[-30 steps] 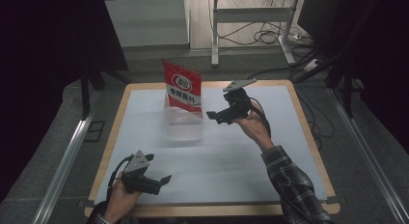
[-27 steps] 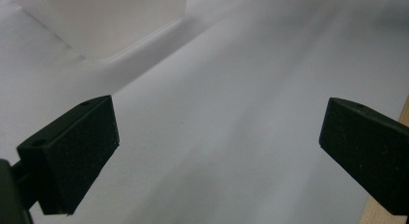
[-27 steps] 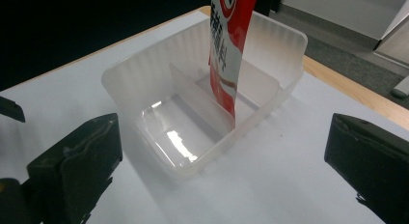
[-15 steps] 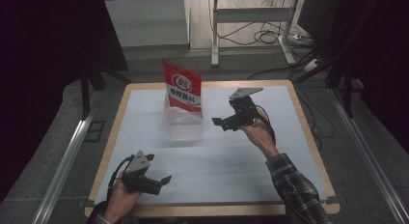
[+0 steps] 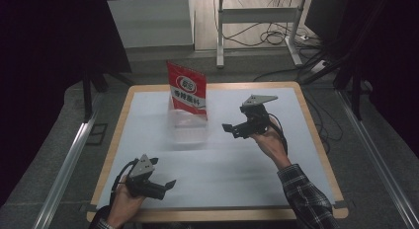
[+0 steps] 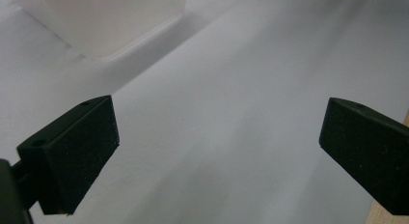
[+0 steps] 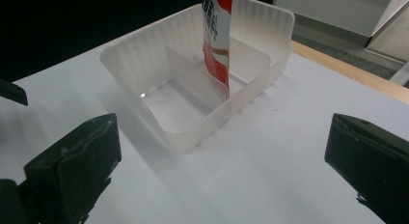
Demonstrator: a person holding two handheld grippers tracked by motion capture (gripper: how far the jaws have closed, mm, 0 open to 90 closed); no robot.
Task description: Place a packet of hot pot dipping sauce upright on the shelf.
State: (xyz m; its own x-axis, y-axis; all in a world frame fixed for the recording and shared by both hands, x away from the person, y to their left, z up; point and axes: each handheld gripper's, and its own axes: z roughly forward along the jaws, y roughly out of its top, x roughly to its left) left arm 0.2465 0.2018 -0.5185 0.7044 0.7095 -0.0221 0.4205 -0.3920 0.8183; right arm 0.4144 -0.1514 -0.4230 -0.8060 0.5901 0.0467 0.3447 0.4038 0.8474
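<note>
A red-and-white pouch [image 5: 187, 91] stands upright in the far compartment of a translucent plastic bin [image 5: 188, 129] on the white table cover. The right gripper view looks at the bin [image 7: 193, 96] from the side, with the pouch [image 7: 217, 38] leaning behind its divider. My right gripper [image 5: 228, 129] hovers to the right of the bin, open and empty. Near the front left edge my left gripper [image 5: 169, 184] rests low over the cover, open, nothing between its jaws. The left gripper view catches a corner of the bin [image 6: 106, 21] at the top left.
The wooden table edge [image 5: 316, 135] frames the white cover [image 5: 222, 165]. A metal rail [image 5: 69, 155] runs along the left of the table. A stand and cables [image 5: 257, 26] lie on the floor beyond the far edge.
My right gripper has drawn back from the bin toward the right and slightly nearer the person. The left gripper has stayed in place.
</note>
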